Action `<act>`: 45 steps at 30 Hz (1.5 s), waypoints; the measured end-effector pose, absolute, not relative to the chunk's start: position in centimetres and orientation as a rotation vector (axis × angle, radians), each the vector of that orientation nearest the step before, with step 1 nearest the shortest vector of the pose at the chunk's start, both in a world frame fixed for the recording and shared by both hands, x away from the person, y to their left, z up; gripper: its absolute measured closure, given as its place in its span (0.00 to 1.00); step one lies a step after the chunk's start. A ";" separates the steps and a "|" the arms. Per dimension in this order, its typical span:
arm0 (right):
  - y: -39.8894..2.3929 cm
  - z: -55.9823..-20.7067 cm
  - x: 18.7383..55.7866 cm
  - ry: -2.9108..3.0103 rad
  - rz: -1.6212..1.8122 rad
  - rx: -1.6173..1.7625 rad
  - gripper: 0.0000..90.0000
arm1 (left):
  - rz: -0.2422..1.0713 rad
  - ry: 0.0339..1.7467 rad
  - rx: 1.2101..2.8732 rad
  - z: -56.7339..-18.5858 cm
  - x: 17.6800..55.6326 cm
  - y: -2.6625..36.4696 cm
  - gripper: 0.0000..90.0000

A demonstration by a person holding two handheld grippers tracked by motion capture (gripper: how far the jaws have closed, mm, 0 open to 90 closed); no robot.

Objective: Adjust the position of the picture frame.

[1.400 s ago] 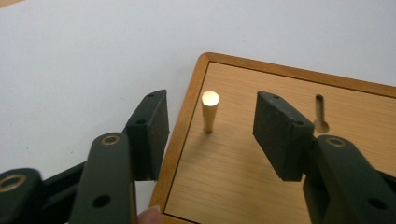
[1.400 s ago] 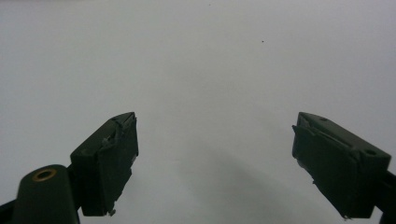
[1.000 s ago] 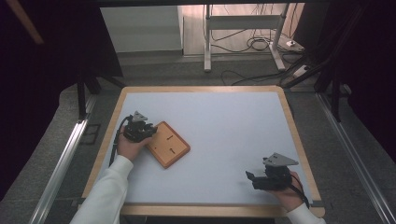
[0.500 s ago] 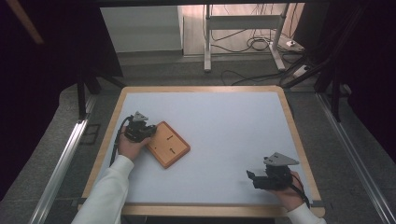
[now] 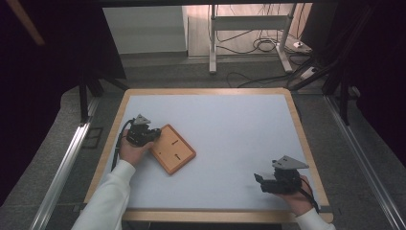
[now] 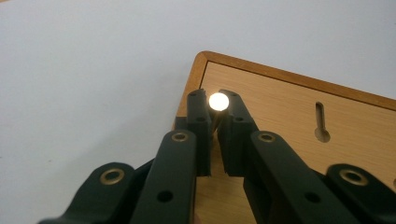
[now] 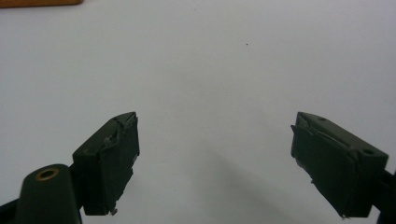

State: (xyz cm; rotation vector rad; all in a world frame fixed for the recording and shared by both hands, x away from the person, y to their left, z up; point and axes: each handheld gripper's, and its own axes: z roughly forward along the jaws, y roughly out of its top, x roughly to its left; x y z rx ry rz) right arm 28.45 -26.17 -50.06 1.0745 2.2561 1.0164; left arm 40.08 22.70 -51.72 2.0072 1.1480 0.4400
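An orange-brown wooden board [image 5: 174,151] with two small slots lies at an angle on the left half of the white table top. My left gripper [image 5: 153,136] sits over the board's near-left corner. In the left gripper view its jaws [image 6: 215,101] are shut on a small upright peg [image 6: 218,101] with a bright round top, standing at the corner of the board [image 6: 289,107]. These jaws have just been closing with the peg between them. My right gripper [image 5: 259,179] rests near the table's front right, pointing left. Its jaws [image 7: 215,126] are open wide over bare white surface.
The white table top [image 5: 230,129] has a light wooden frame [image 5: 299,129]. A metal stand and loose cables [image 5: 258,45] are on the floor beyond the far edge. Dark rails run along both sides of the table.
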 end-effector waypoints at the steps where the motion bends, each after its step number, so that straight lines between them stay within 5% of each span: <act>1: -26.1 -50.1 28.4 2.257 1.016 1.074 0.17 | 0.434 1.142 2.012 -51.7 40.0 22.6 0.93; 45: -26.1 -50.1 28.5 2.263 1.010 1.048 0.17 | 0.275 1.002 2.092 -49.5 38.3 16.2 0.93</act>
